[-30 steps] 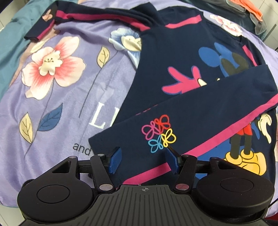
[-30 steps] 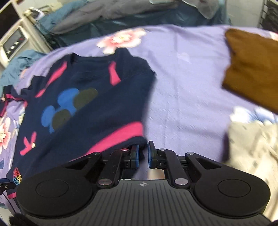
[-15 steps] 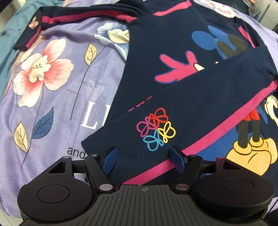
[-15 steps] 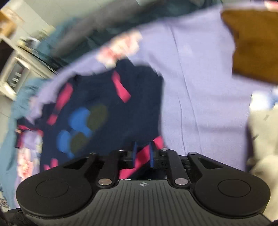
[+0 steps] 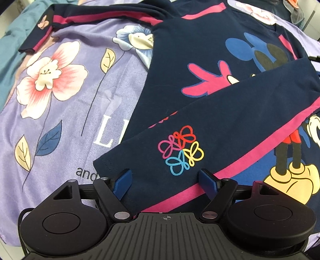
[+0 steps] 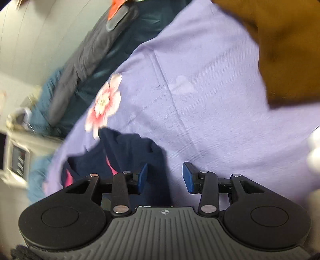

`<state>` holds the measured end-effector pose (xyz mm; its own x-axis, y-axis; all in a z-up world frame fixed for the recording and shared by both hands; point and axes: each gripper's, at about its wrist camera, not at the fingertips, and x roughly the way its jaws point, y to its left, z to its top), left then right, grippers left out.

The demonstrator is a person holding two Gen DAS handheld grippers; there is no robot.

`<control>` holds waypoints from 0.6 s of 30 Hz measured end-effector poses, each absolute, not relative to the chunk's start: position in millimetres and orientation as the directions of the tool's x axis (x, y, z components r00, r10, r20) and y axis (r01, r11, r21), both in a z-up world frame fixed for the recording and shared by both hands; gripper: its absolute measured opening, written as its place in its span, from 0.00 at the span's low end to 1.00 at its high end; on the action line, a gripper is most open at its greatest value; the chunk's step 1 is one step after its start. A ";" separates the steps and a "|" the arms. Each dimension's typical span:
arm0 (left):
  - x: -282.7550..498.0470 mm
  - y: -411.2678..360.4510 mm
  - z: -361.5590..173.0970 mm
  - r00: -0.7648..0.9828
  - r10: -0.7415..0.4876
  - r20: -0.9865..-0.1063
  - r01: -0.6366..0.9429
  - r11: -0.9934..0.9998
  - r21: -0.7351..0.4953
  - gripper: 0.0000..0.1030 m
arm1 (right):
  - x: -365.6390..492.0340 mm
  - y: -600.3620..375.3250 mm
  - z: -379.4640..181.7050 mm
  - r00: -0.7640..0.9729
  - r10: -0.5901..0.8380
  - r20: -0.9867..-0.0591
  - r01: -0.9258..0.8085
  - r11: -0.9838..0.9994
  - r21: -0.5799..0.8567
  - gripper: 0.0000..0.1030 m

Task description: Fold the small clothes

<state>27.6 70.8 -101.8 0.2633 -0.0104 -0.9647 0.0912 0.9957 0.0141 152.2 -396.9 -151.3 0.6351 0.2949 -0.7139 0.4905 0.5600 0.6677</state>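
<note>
Left gripper (image 5: pixel 165 179) fingers were spread wide over the folded-in sleeve (image 5: pixel 220 128), not pinching. Right gripper (image 6: pixel 165 176) was opening, shirt (image 5: pixel 200 66) edge between its pads. One sleeve done; far-left sleeve (image 5: pixel 96 16) and body folds left, I'd say.

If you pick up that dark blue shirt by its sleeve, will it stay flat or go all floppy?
Probably floppy: the shirt lies limp on the bedsheet, and its sleeve is folded flat across it. It looks thin, so likely light. It should not slip much, though the loose parts would likely dangle and unfold.
</note>
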 end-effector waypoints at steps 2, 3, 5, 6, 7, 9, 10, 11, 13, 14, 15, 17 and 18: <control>28.3 70.6 -101.6 0.258 -0.007 -0.966 0.088 0.996 0.017 1.00 | 153.7 -392.1 -158.6 0.673 0.298 -0.677 0.474 0.529 0.704 0.43; 28.9 70.4 -101.5 0.255 -0.004 -0.967 0.085 0.996 0.019 1.00 | 155.1 -392.2 -160.4 0.679 0.311 -0.665 0.461 0.523 0.717 0.38; 30.0 69.5 -101.7 0.252 0.003 -0.968 0.078 0.997 0.023 1.00 | 160.2 -391.8 -161.7 0.668 0.382 -0.639 0.420 0.516 0.747 0.06; 30.0 69.4 -101.5 0.251 0.006 -0.968 0.075 0.997 0.026 1.00 | 159.0 -393.7 -157.9 0.667 0.380 -0.641 0.413 0.528 0.742 0.06; 30.3 69.1 -101.0 0.251 0.009 -0.968 0.071 0.997 0.027 1.00 | 156.4 -394.1 -151.3 0.678 0.331 -0.657 0.415 0.565 0.713 0.06; 30.0 68.5 -100.4 0.253 0.011 -0.968 0.061 0.998 0.027 1.00 | 151.8 -396.5 -131.4 0.694 0.229 -0.682 0.413 0.650 0.638 0.06; 29.9 68.3 -100.9 0.253 0.012 -0.967 0.061 0.998 0.028 1.00 | 152.6 -391.0 -121.9 0.690 0.172 -0.703 0.410 0.708 0.575 0.06; 30.6 68.1 -101.7 0.252 0.013 -0.968 0.062 0.998 0.030 1.00 | 154.9 -384.2 -114.2 0.681 0.119 -0.723 0.396 0.770 0.500 0.06; 33.0 67.5 -102.8 0.247 0.019 -0.969 0.066 0.997 0.036 1.00 | 166.6 -365.1 -110.6 0.658 0.085 -0.748 0.305 0.879 0.367 0.07; 34.5 67.3 -102.9 0.242 0.021 -0.970 0.065 0.997 0.037 1.00 | 174.5 -354.5 -113.5 0.636 0.072 -0.768 0.262 0.916 0.303 0.09; 35.8 67.5 -102.9 0.237 0.022 -0.971 0.065 0.997 0.038 1.00 | 179.2 -346.7 -117.5 0.618 0.049 -0.785 0.241 0.938 0.248 0.10; 37.7 67.4 -103.2 0.233 0.021 -0.972 0.065 0.997 0.037 1.00 | 183.2 -342.7 -127.7 0.593 0.020 -0.805 0.253 0.945 0.209 0.22; 38.1 68.0 -103.3 0.235 0.019 -0.972 0.065 0.997 0.036 1.00 | 182.8 -344.0 -129.3 0.593 0.007 -0.805 0.275 0.938 0.210 0.22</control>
<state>38.1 68.0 -103.3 0.2353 0.0195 -0.9717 0.0652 0.9972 0.0358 182.8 -344.0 -129.3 0.5932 0.0067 -0.8050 0.2749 0.9382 0.2104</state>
